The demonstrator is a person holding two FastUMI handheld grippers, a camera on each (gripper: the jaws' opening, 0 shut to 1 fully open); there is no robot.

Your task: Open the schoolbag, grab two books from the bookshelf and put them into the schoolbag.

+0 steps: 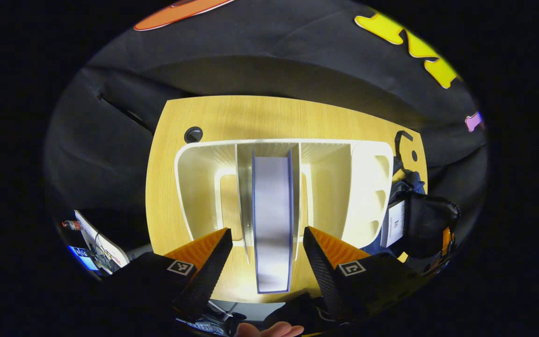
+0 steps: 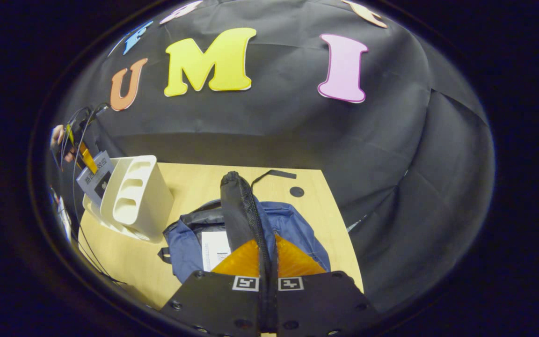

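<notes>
One book [image 1: 272, 220] is standing mid-frame in the bookshelf [image 1: 367, 187], its cover hidden; left gripper [image 1: 265, 255] is gaping around it, right gripper [image 2: 268, 262] is pinching the schoolbag [image 2: 293, 229] flap on the wooden table [image 2: 190, 182].

black gripper bodies [image 2: 268, 299], square markers, screws

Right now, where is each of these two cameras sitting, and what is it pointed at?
Left gripper view: rides on the left gripper, aimed down at a book in the white bookshelf; its open fingers and a hand show.
Right gripper view: rides on the right gripper, facing the blue schoolbag on the table; its fingers pinch the bag's black flap.
Shared: bookshelf, schoolbag, table.
</notes>
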